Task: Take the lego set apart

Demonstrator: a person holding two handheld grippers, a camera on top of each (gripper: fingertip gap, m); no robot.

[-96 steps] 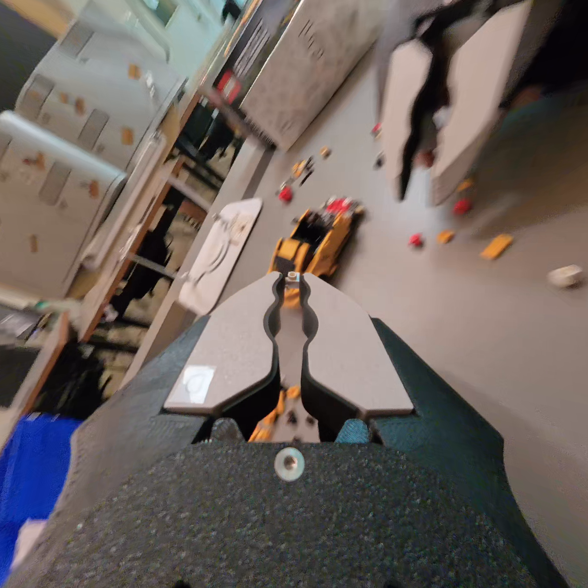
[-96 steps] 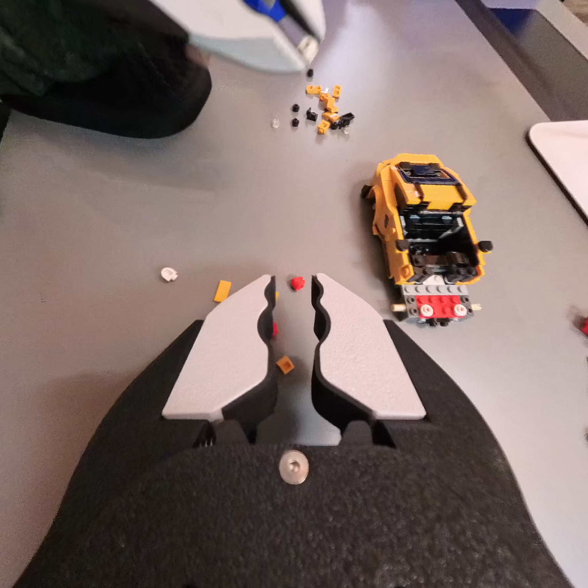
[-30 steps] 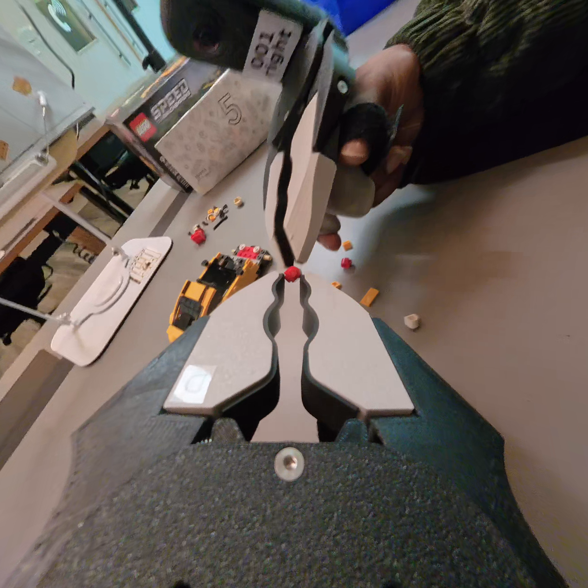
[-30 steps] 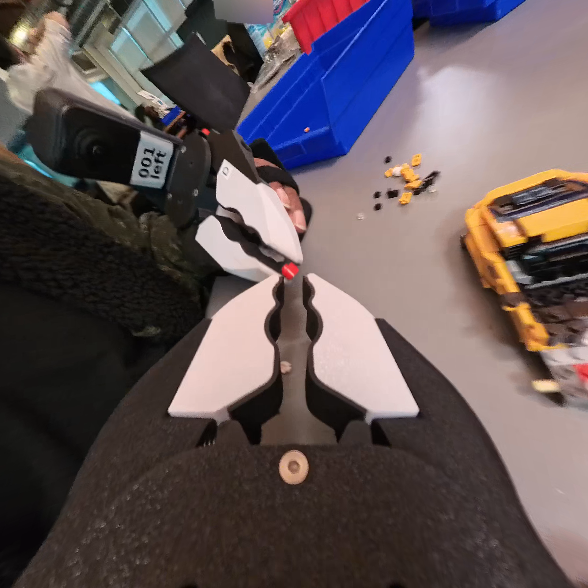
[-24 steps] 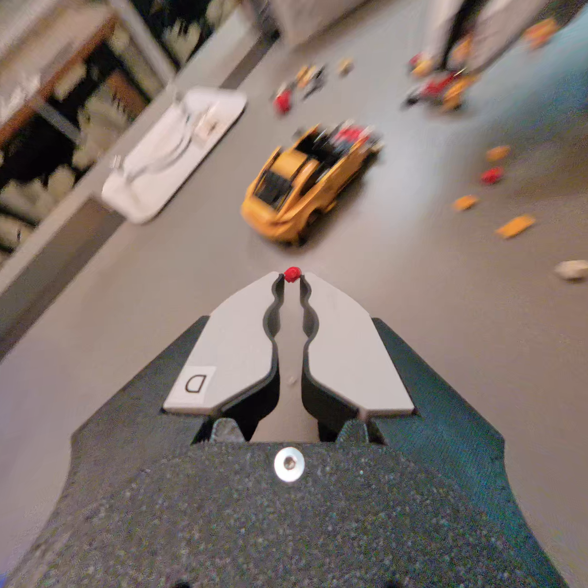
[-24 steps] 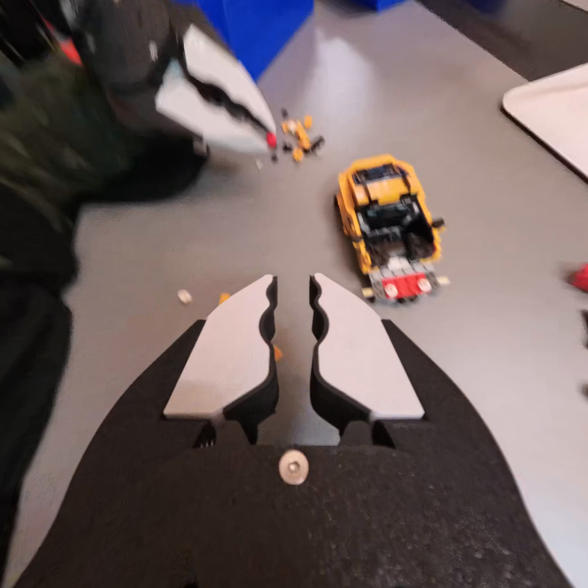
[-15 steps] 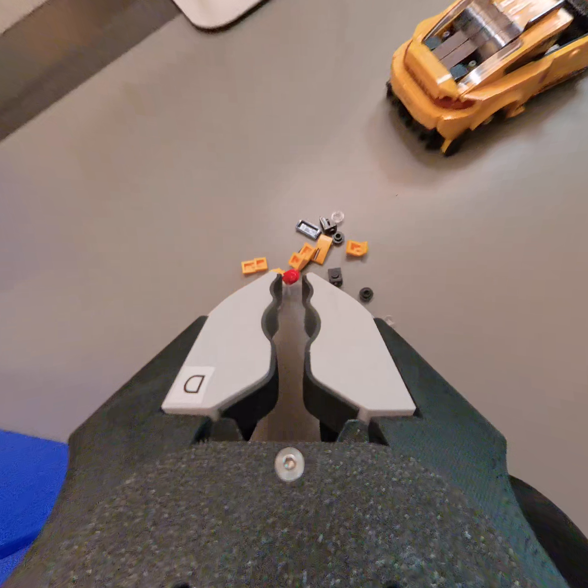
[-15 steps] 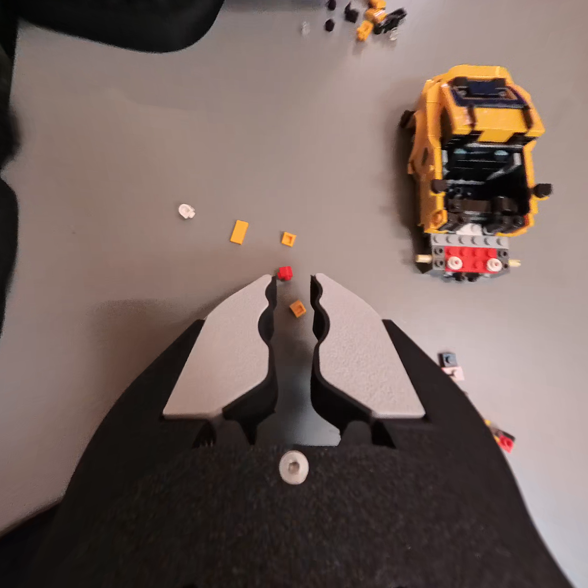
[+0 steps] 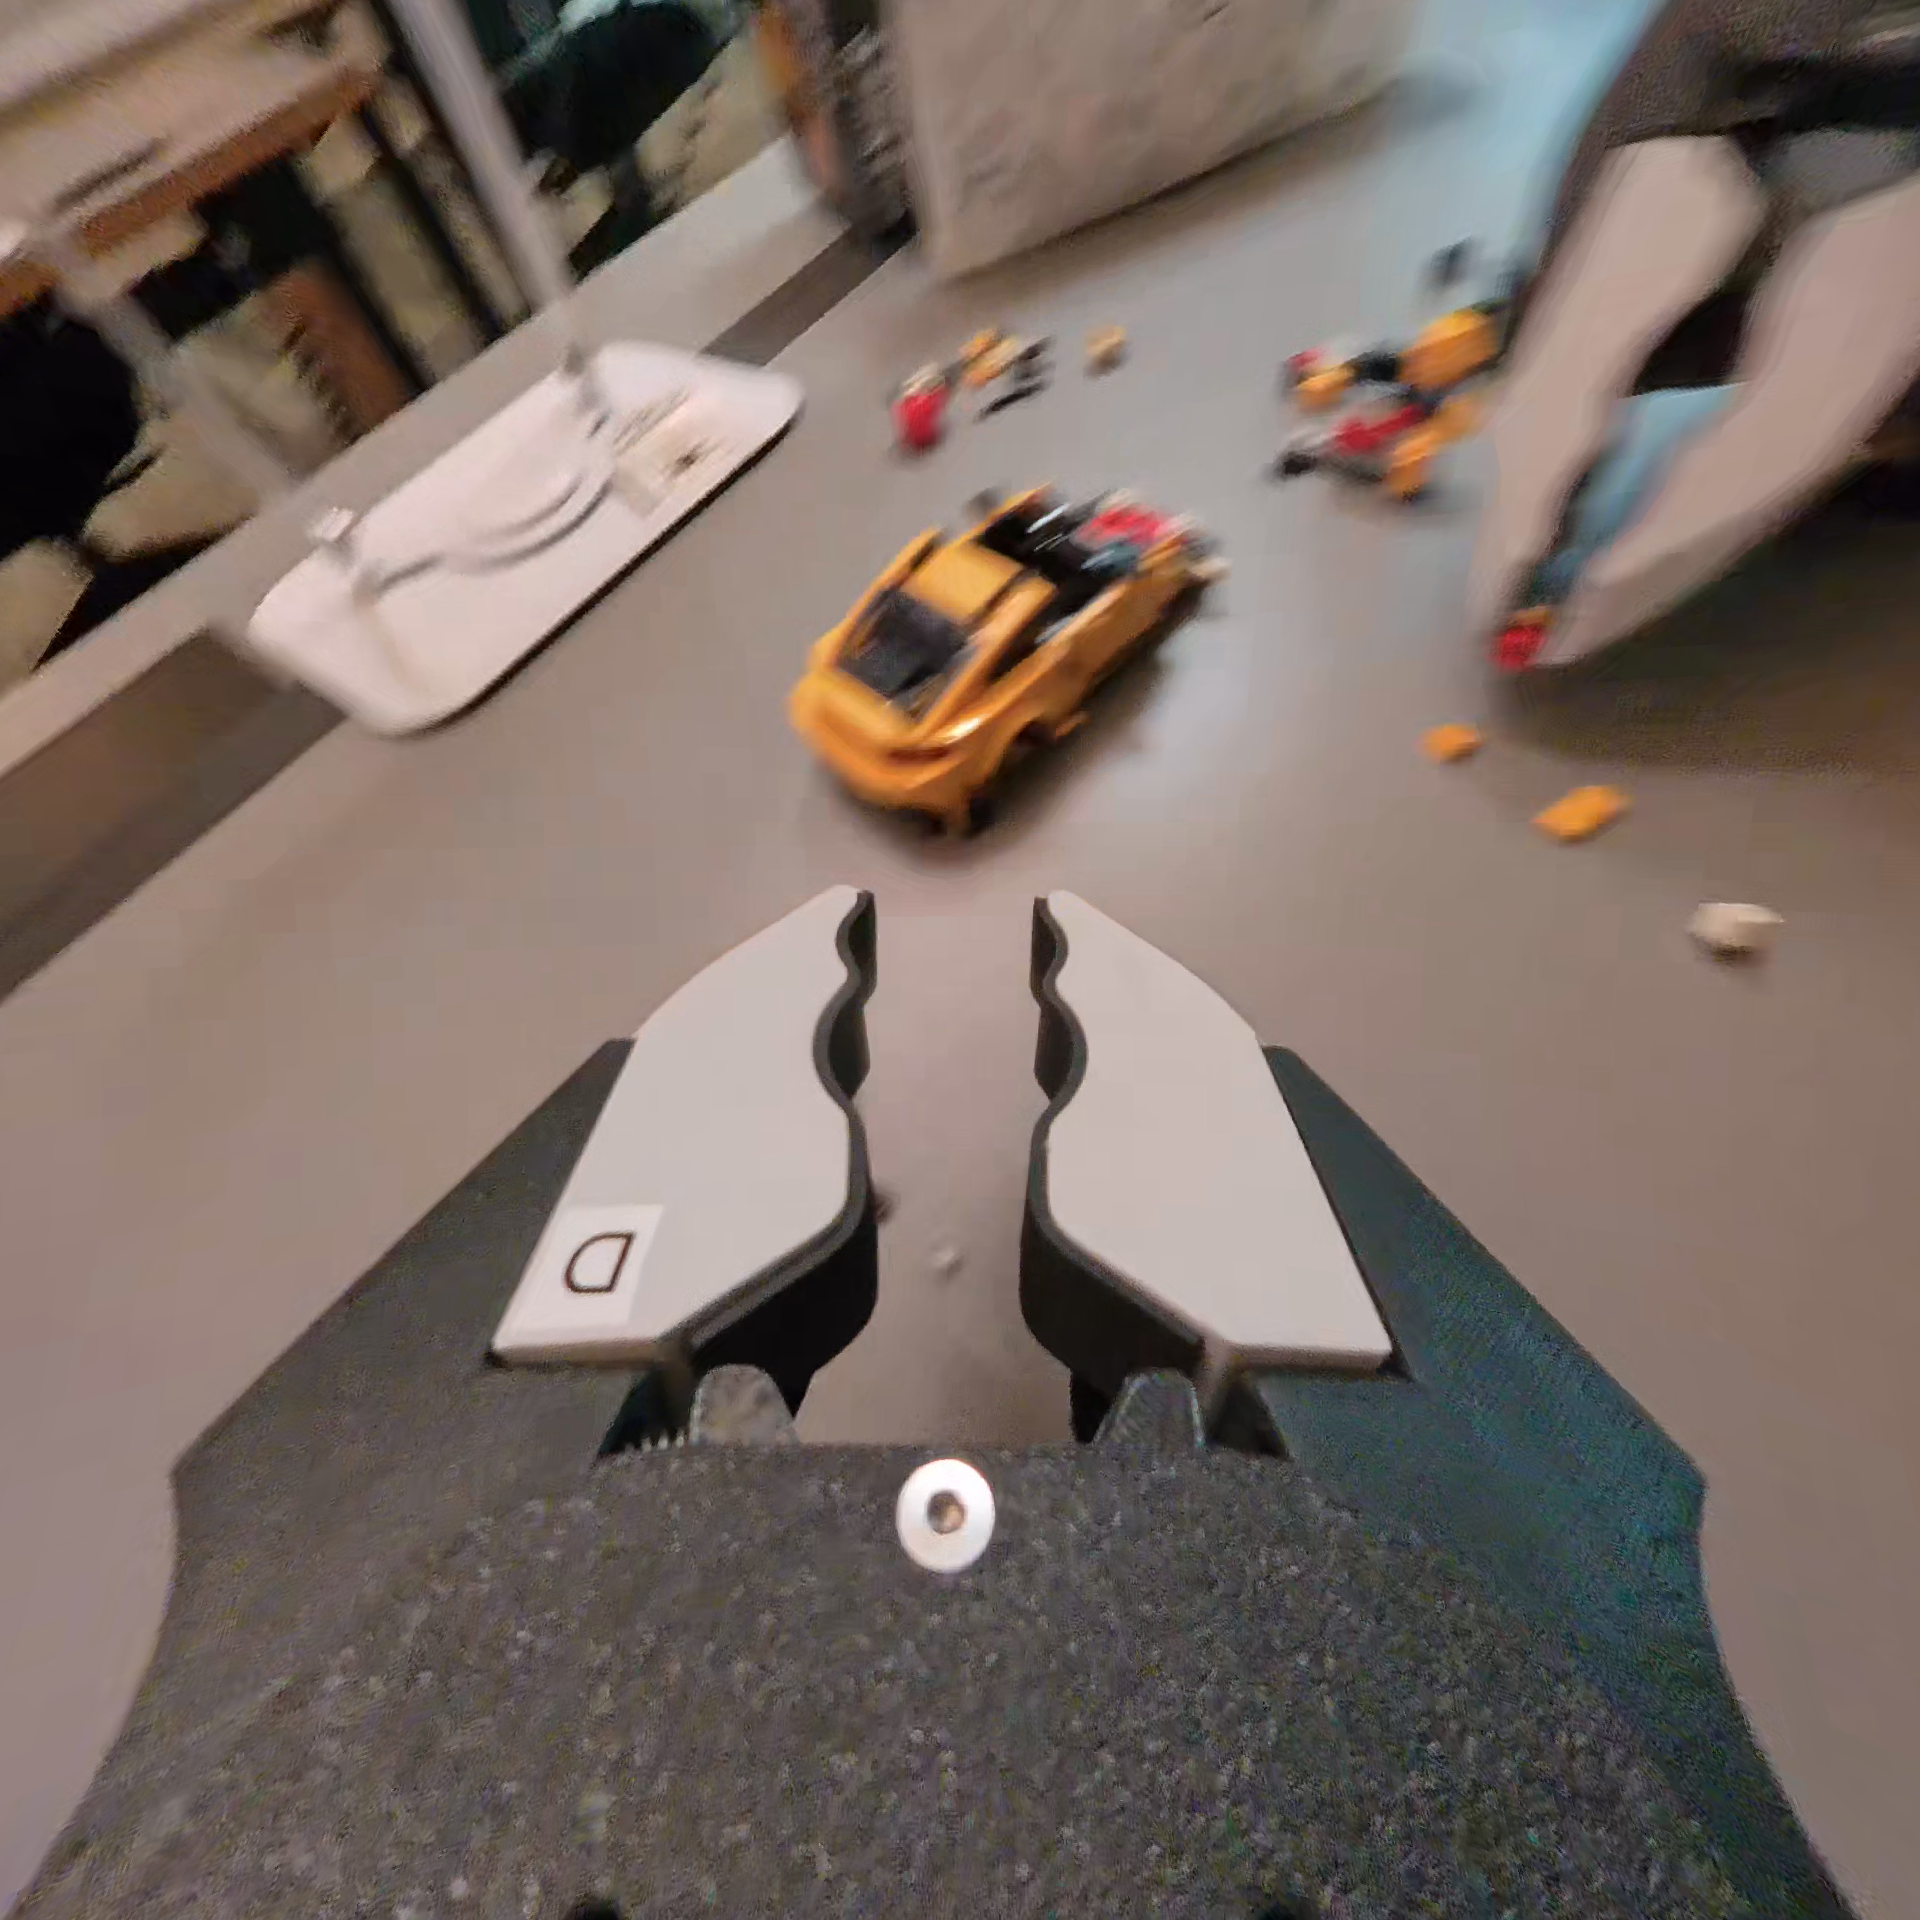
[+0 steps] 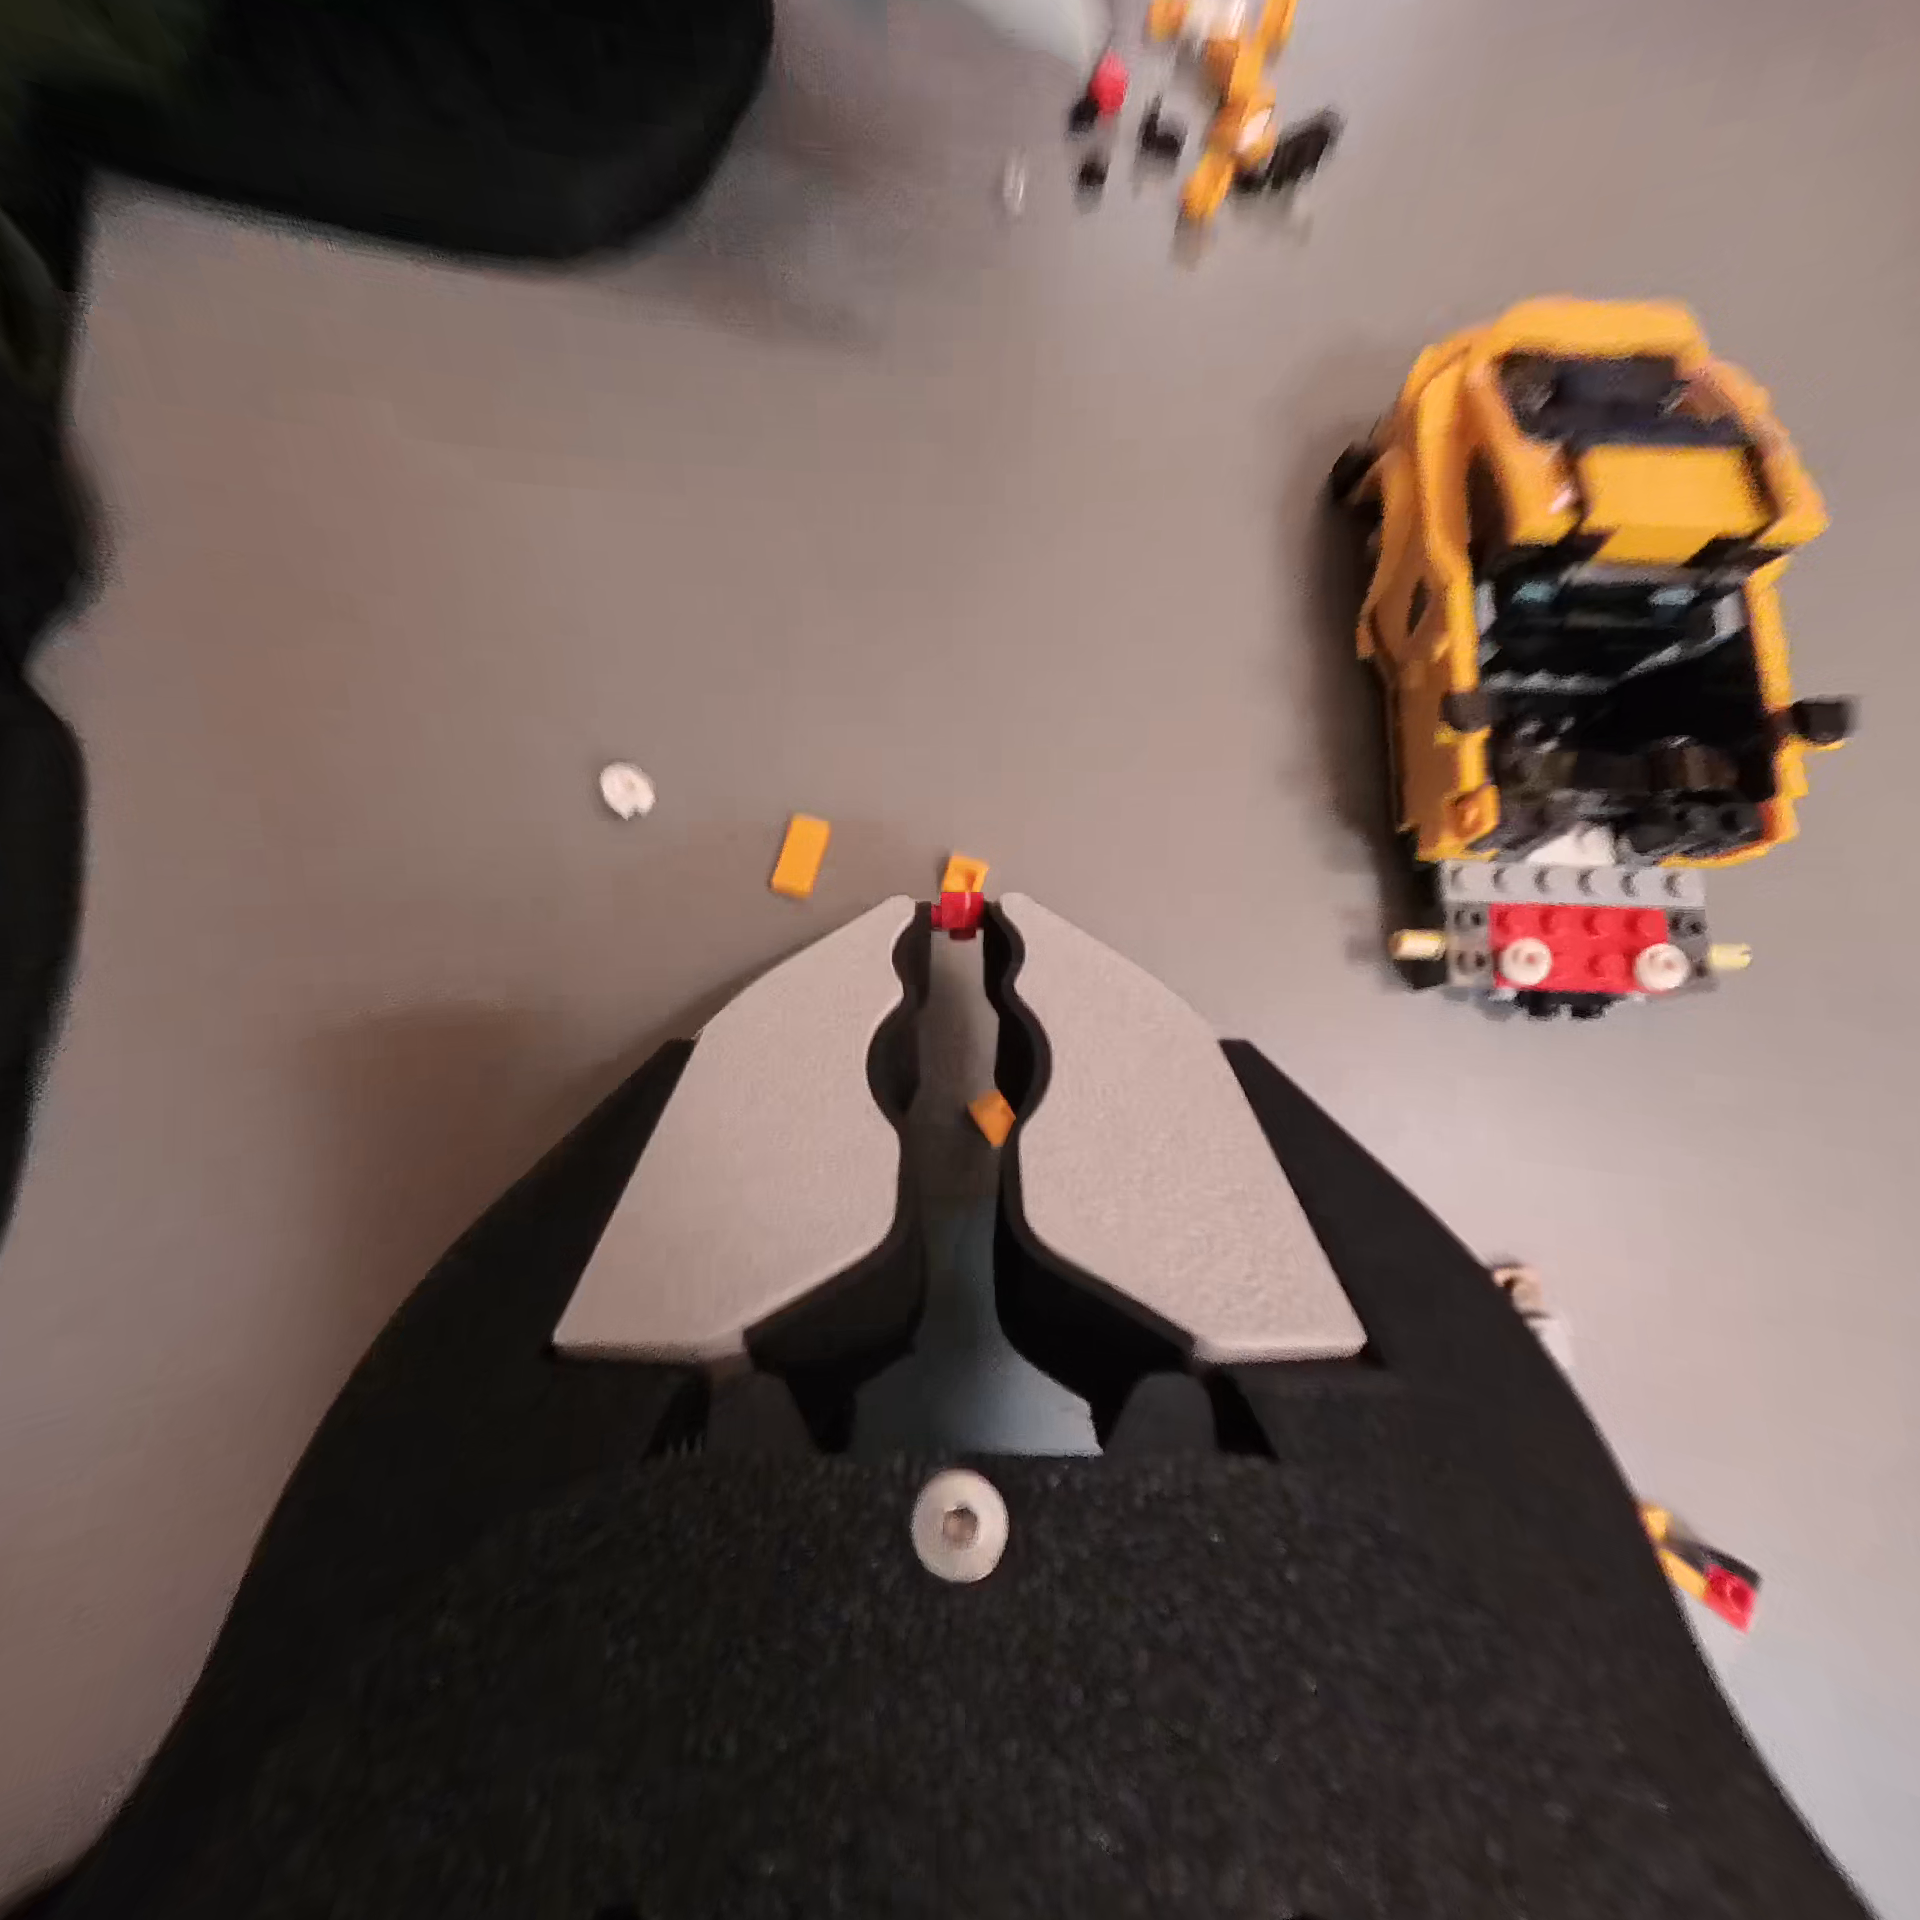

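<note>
The right gripper (image 10: pixel 958 912), with its pale grey fingers and black body, points down at the grey table (image 10: pixel 416 623) and is clenched on a tiny red lego stud (image 10: pixel 957 914), which sits just between its two fingertips. From the left wrist view this same gripper appears at the far right, low over the table, with the red piece at its tip. The grasp is at the very ends of the fingers, I think because the piece is so small that only the tips can catch it.

The left gripper (image 9: pixel 953 914) is released: its jaws stand apart with nothing between them, and it looks along the table toward the yellow lego car (image 9: pixel 987 649), which stands a good way ahead of it. In my judgement it waits free, ready to hold the car or to receive a piece.

The car is partly taken apart. In the right wrist view its rear end is open, showing black inner bricks and a red plate on a grey base (image 10: pixel 1574 940). It lies to the right of the right gripper, well apart from it.

Loose pieces lie around: a flat orange tile (image 10: pixel 800 854), a small white round piece (image 10: pixel 625 790), and a blurred heap of orange and black bits (image 10: pixel 1216 114) farther away. A white flat board (image 9: pixel 540 530) lies beyond the car, near the table edge.
</note>
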